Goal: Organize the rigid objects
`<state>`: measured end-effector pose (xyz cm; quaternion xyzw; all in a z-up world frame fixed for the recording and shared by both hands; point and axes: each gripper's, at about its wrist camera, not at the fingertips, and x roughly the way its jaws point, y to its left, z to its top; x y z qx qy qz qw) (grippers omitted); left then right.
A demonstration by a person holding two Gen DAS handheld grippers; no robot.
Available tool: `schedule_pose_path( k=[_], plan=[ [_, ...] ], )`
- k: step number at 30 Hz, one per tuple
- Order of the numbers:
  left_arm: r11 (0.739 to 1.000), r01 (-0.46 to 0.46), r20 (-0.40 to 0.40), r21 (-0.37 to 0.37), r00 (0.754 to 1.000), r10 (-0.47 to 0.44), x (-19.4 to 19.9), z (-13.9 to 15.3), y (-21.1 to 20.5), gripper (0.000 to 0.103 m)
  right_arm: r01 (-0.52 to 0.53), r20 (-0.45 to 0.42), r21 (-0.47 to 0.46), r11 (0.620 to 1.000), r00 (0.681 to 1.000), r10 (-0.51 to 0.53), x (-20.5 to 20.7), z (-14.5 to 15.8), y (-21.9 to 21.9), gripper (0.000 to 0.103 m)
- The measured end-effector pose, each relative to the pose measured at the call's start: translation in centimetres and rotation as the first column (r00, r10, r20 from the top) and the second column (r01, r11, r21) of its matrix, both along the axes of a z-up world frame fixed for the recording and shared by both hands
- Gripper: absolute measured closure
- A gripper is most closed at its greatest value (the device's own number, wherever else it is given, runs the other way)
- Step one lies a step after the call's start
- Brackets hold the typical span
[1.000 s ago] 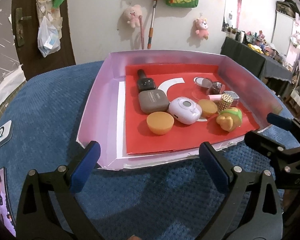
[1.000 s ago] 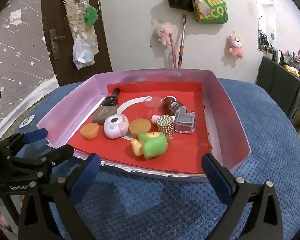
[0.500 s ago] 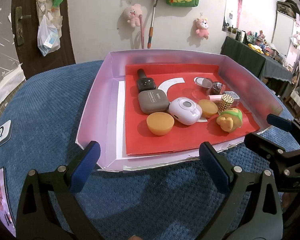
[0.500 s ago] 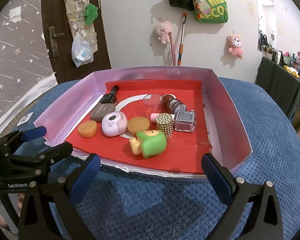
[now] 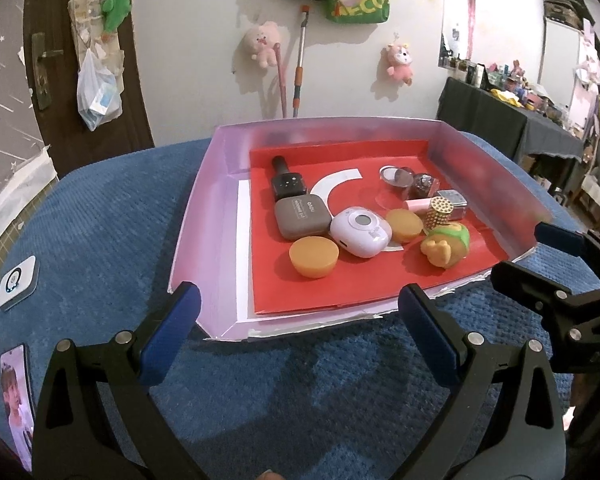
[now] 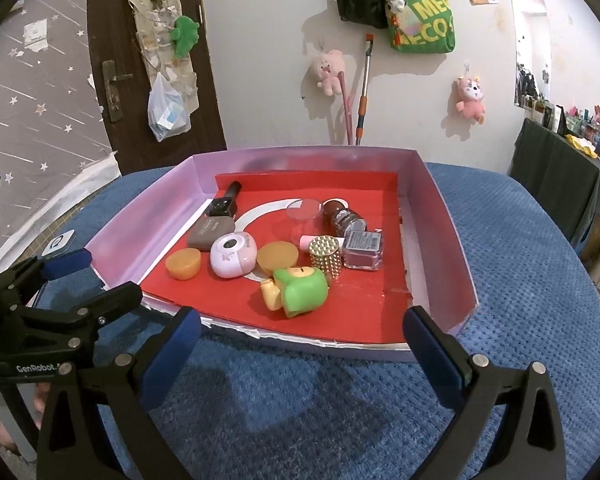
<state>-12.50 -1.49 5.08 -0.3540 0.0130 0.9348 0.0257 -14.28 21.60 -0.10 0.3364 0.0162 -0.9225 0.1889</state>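
A pink-walled tray (image 5: 204, 208) (image 6: 440, 216) with a red floor sits on the blue cloth. In it lie a black watch (image 5: 286, 184), a grey case (image 5: 302, 216), a white round device (image 5: 360, 230) (image 6: 233, 254), two orange cups (image 5: 314, 256) (image 5: 405, 225), a green and yellow toy (image 5: 446, 245) (image 6: 298, 290), a gold studded cap (image 6: 325, 254), and small bottles (image 6: 362, 248). My left gripper (image 5: 300, 328) is open and empty at the tray's near edge. My right gripper (image 6: 300, 344) is open and empty at the same edge.
A white card (image 5: 17, 282) and a phone (image 5: 16, 396) lie on the cloth at the left. A door (image 6: 148, 60) and a wall with plush toys (image 6: 328, 66) stand behind. A dark cluttered table (image 5: 512, 120) is at the right.
Both grippers have drawn slightly back and up from the tray. The objects in the tray have not moved.
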Motion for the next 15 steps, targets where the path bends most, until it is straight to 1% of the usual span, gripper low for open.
schedule_pose_path(
  k=[15],
  plan=[
    [1.0, -0.006, 0.023, 0.006, 1.0, 0.006, -0.61, -0.44, -0.1, 0.002, 0.01, 0.013, -0.004, 1.0, 1.0, -0.01, -0.48, -0.15, 0.29, 0.0]
  ],
)
